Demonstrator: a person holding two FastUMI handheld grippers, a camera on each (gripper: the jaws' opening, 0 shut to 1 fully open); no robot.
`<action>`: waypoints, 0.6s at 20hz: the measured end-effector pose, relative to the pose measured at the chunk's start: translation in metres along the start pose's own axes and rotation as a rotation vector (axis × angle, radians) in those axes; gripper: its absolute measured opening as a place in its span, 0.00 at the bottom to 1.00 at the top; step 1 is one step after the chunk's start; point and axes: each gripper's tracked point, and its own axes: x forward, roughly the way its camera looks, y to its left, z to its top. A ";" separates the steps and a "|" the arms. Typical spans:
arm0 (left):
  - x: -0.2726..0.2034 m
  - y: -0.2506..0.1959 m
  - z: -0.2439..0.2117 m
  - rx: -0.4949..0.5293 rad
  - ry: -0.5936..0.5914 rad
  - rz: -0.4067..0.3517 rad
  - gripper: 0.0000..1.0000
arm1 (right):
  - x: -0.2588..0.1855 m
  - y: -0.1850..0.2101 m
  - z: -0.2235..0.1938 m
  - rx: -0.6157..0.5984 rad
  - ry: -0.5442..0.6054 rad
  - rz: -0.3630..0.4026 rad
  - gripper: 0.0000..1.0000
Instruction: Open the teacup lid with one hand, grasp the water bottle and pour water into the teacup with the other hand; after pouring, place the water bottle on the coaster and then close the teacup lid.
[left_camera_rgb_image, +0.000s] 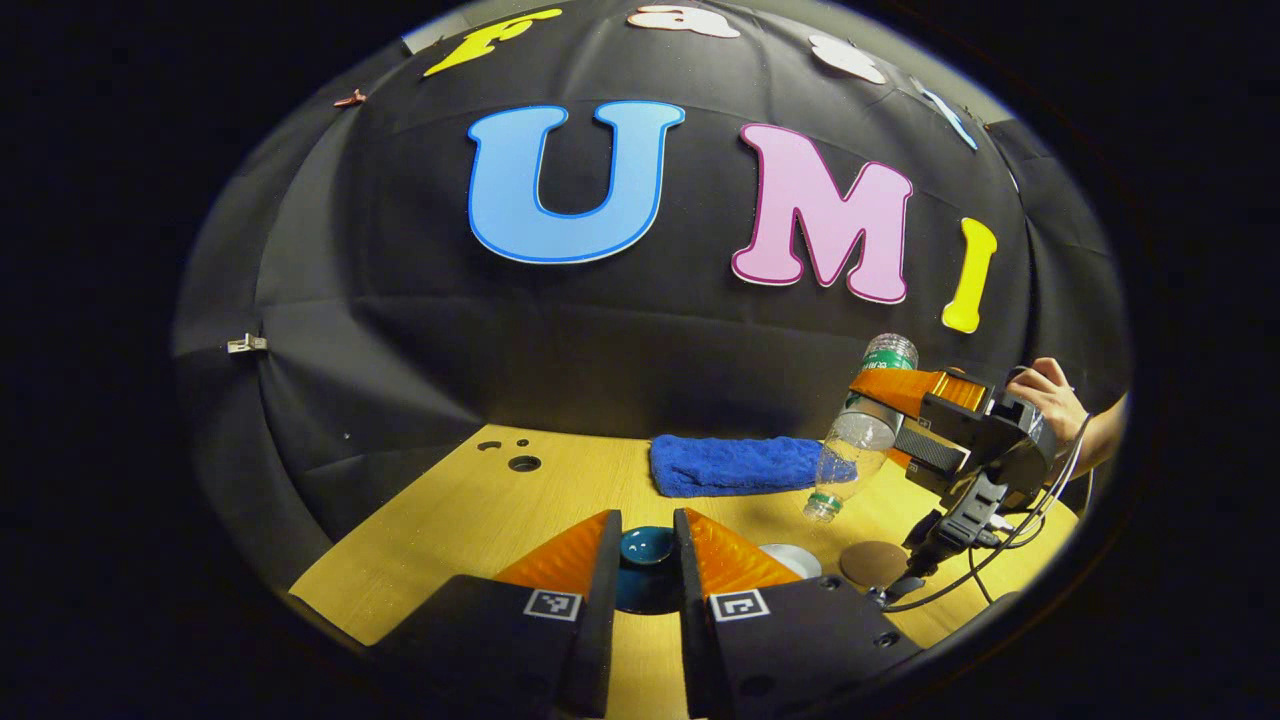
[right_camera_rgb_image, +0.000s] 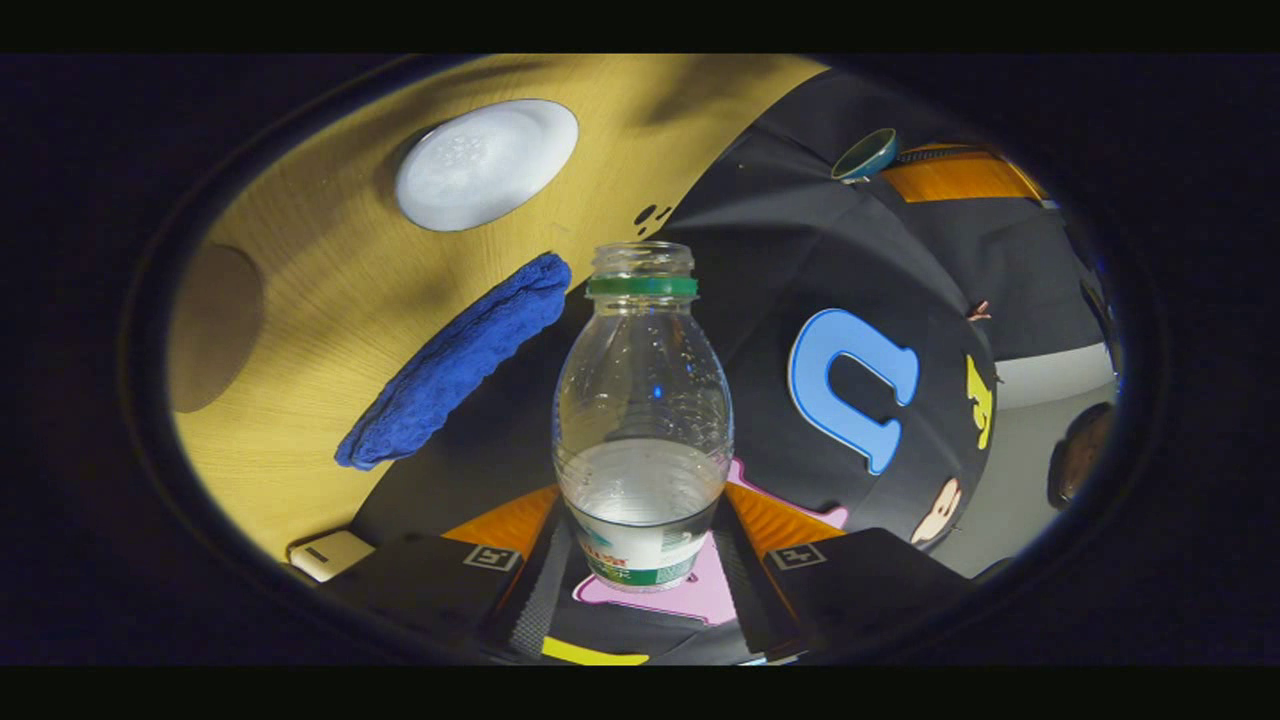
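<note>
My left gripper (left_camera_rgb_image: 647, 530) is shut on the dark teal teacup lid (left_camera_rgb_image: 645, 545) and holds it off the cup. The open teacup (left_camera_rgb_image: 790, 558) with its pale inside stands just right of my left fingers; from above its rim (right_camera_rgb_image: 487, 163) is round. My right gripper (right_camera_rgb_image: 640, 505) is shut on the clear water bottle (right_camera_rgb_image: 640, 400), which has no cap and a green neck ring. In the left gripper view the bottle (left_camera_rgb_image: 860, 440) tilts neck-down above the table, right of the cup. The brown coaster (left_camera_rgb_image: 872, 563) lies beside the cup.
A folded blue towel (left_camera_rgb_image: 735, 465) lies at the back of the wooden table (left_camera_rgb_image: 470, 510), near the black wall. A hand (left_camera_rgb_image: 1050, 395) holds the right gripper, with cables hanging below it. A small white device (right_camera_rgb_image: 330, 553) sits at the table edge.
</note>
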 end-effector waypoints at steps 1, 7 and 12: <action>-0.001 0.000 -0.001 0.000 0.000 0.000 0.33 | 0.000 0.000 0.000 -0.001 0.000 0.002 0.72; 0.000 -0.001 -0.006 0.003 0.011 0.001 0.33 | -0.003 0.020 -0.006 0.122 0.047 0.093 0.75; 0.002 0.000 -0.007 0.013 0.018 0.009 0.33 | -0.023 0.066 0.004 0.482 0.146 0.246 0.75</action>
